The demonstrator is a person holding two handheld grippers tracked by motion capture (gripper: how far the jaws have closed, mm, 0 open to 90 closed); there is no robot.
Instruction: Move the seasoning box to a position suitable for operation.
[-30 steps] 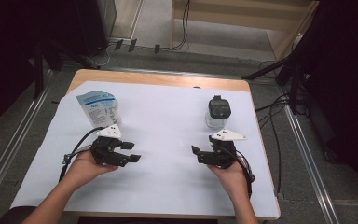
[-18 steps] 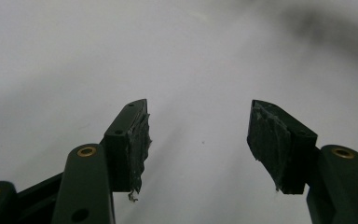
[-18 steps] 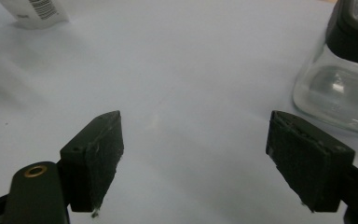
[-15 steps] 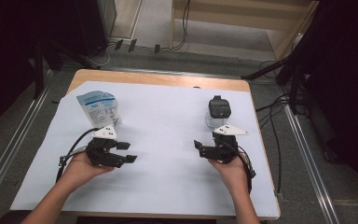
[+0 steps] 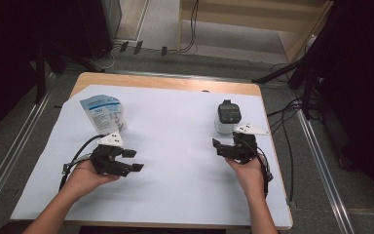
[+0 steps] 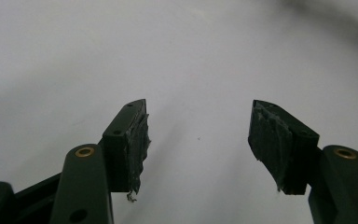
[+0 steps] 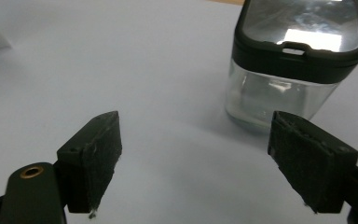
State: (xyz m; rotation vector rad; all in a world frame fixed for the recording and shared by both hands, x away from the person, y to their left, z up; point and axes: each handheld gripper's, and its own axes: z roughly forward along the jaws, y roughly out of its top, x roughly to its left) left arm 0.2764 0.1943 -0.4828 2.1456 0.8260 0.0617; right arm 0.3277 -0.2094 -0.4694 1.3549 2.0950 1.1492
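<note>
The right gripper (image 5: pixel 228 146) stands with its jaws wide apart and nothing between them, close in front of a clear container (image 5: pixel 228 118) with a black lid that sits near the far right edge of the white sheet (image 5: pixel 175 126). In the right gripper view the container (image 7: pixel 294 65) lies ahead and off to the right of the gap, nearer the right-hand jaw than the left one, not centred. The likely trouble is that jaw striking the clear wall on a straight advance, which would push the light container along the smooth sheet or tip it toward the table edge; its glossy sides could also slip from the worn pads if the grip lands too high, by the lid. The left gripper (image 5: pixel 129 160) rests low over bare sheet, jaws likewise apart and empty, with the blue and white pouch (image 5: pixel 101 112) well behind it toward the far left; it looks too far off to steady the container if it slides
</note>
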